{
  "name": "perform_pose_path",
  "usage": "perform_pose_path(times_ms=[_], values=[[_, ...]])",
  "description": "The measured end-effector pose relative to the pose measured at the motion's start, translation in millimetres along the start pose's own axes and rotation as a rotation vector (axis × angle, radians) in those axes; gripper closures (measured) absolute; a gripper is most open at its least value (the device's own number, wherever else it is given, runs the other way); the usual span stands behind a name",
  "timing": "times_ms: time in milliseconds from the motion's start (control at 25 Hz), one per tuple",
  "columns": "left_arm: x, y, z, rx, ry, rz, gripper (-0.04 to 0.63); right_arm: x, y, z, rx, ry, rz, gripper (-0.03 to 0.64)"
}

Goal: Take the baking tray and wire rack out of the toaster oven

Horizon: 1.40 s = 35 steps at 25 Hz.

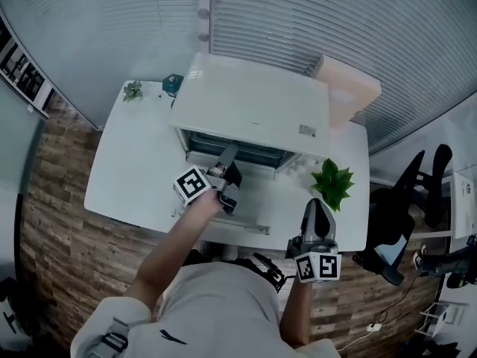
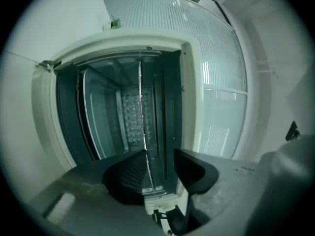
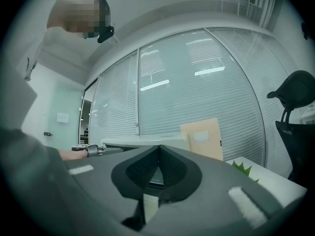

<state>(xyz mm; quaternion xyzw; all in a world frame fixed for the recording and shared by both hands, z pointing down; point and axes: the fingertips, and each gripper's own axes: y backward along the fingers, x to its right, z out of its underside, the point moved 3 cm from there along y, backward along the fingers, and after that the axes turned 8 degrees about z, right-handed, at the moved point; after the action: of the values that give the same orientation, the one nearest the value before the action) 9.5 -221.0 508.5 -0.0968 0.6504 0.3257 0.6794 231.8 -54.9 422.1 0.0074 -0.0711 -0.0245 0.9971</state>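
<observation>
At the open mouth of the toaster oven [image 1: 253, 107], the left gripper [image 2: 160, 156] is rolled onto its side with jaws spread, and a thin metal shelf [image 2: 142, 127] (tray or rack cannot be told) runs edge-on between them, unpinched and still inside the cavity. Near the table [image 1: 134, 177] edge beside the potted plant [image 1: 333, 181], the right gripper [image 3: 157, 151] has its jaws pressed together on nothing, well apart from the oven.

This is an office. Glass partition walls with slatted blinds [image 1: 358, 21] fill the top of the frame. A black office chair [image 1: 387, 207] stands at the right, beside the white table [image 1: 134, 170].
</observation>
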Motion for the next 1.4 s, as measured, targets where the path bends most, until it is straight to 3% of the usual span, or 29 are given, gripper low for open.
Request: perform_pose_path(times_ms=[200, 360, 400, 480, 600, 1040, 1400], values=[[-19, -26, -11, 0.035, 0.046, 0.001, 0.428, 4, 1, -2, 0.004, 0.002, 0.029, 0.626], [-29, -42, -9, 0.006, 0.035, -0.003, 0.428, 6, 1, -1, 0.000, 0.001, 0.042, 0.626], [-32, -45, -8, -0.001, 0.035, -0.011, 0.438, 6, 1, 0, -0.002, -0.002, 0.044, 0.626], [-37, -51, -8, -0.006, 0.033, -0.011, 0.549, 7, 0, 0, -0.006, -0.005, 0.045, 0.626], [-38, -55, -9, 0.006, 0.026, 0.008, 0.569, 6, 0, -1, -0.008, 0.003, 0.040, 0.626], [-36, -54, -8, -0.004, 0.035, 0.019, 0.580, 13, 6, -3, -0.001, -0.002, 0.054, 0.626], [-22, -21, 9, -0.026, 0.060, 0.046, 0.580, 10, 7, 0, -0.013, -0.002, 0.035, 0.626]])
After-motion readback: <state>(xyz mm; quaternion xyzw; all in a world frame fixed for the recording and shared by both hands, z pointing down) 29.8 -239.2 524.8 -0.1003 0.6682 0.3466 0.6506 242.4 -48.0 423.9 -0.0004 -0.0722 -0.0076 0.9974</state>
